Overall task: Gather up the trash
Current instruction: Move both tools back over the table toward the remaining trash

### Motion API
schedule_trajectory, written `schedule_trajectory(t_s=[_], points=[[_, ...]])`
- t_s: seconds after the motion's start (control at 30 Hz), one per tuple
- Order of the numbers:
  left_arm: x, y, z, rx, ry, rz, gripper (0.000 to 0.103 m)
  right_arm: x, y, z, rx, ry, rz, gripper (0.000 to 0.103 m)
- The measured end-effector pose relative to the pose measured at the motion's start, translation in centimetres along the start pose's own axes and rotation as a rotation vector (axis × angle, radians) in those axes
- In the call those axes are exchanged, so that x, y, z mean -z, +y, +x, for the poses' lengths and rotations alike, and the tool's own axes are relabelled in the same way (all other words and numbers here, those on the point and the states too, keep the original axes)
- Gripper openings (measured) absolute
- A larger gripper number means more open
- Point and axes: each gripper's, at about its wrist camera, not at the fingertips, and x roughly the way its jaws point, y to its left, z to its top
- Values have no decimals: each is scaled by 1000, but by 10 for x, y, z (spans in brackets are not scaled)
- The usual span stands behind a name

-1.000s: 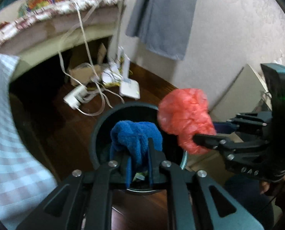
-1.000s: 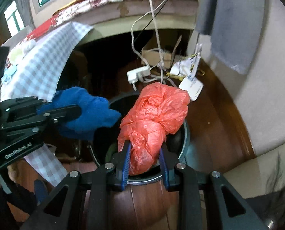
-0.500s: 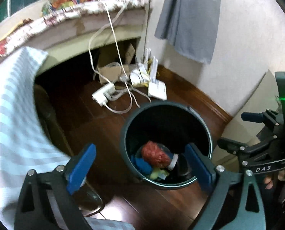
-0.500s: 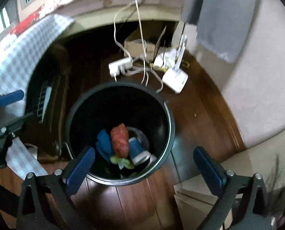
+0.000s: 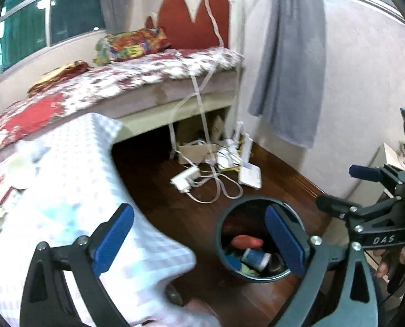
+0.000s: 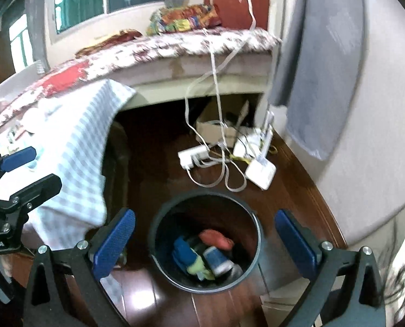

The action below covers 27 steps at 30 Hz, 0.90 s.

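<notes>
A black round trash bin stands on the dark wooden floor. Inside lie a red plastic bag, a blue cloth, a blue can and greenish scraps. It also shows in the left wrist view with the red bag inside. My right gripper is open and empty, above the bin. My left gripper is open and empty, above and left of the bin, over the checked cloth's edge. Each gripper shows in the other's view, the right one and the left one.
A table with a white checked cloth and small items stands at the left. A bed lies behind. A power strip, white cables, a router and a cardboard box lie on the floor. Grey cloth hangs on the wall.
Both grippers opened and dropped the blue cloth and the red bag into the bin. Since then both have risen and tilted up, so the bed and window show.
</notes>
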Motion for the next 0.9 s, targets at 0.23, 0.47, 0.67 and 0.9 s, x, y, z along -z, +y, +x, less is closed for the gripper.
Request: schedule_trajectory(t_s=[0.23, 0.47, 0.67, 0.9], points=[[13, 58, -32, -108, -30, -87, 98, -24, 64, -8, -140, -45, -68, 103], [36, 115, -63, -206, -42, -188, 98, -36, 150, -9, -238, -49, -182, 103], [67, 168, -92, -297, -59, -300, 98, -41, 218, -4, -318, -44, -282, 103], [104, 232, -121, -454, -58, -401, 98, -43, 275, 20, -351, -6, -350, 102]])
